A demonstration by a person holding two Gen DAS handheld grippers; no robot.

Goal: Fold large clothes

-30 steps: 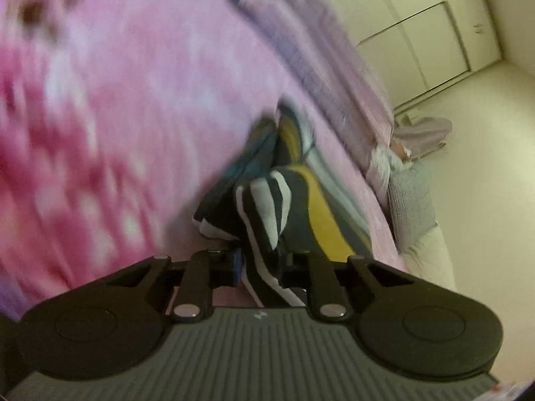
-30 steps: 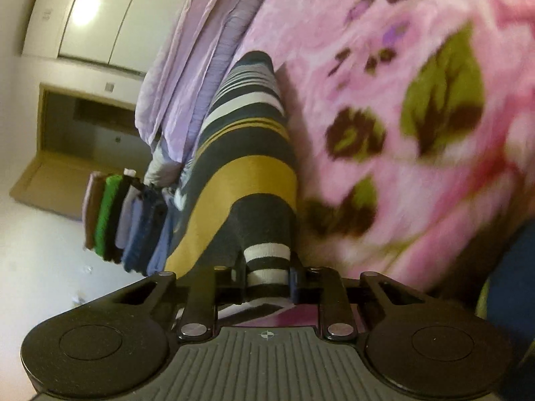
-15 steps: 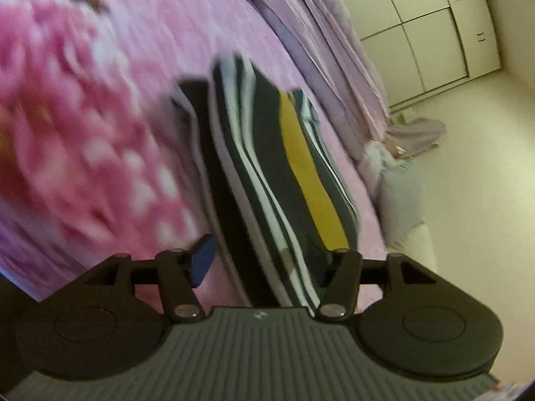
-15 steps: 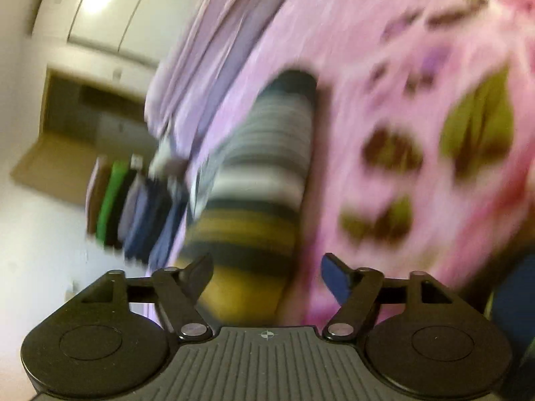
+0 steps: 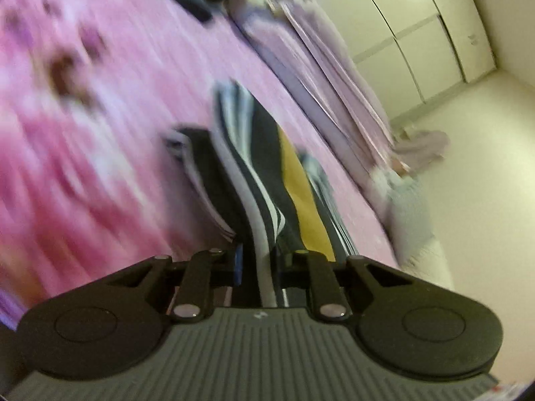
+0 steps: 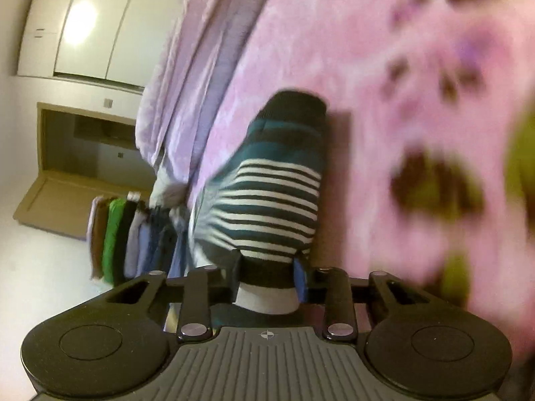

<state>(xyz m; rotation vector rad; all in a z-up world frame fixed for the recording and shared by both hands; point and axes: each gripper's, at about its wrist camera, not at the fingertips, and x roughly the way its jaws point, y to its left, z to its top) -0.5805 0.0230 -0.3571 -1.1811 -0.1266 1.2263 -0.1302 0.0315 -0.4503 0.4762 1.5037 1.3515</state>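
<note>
Jaws of both grippers closing on striped garment (image 5: 267, 173) (image 6: 274, 200) (over pink blanket (image 5: 100, 133)).

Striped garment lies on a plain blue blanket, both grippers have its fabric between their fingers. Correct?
Not quite: the blanket is pink with a floral print, as the right wrist view shows. The rest holds: the striped garment sits between the closing jaws of the right gripper and left gripper.

White wardrobe doors (image 5: 431, 43) reflect a lamp above pale floor (image 5: 485, 153).
</note>
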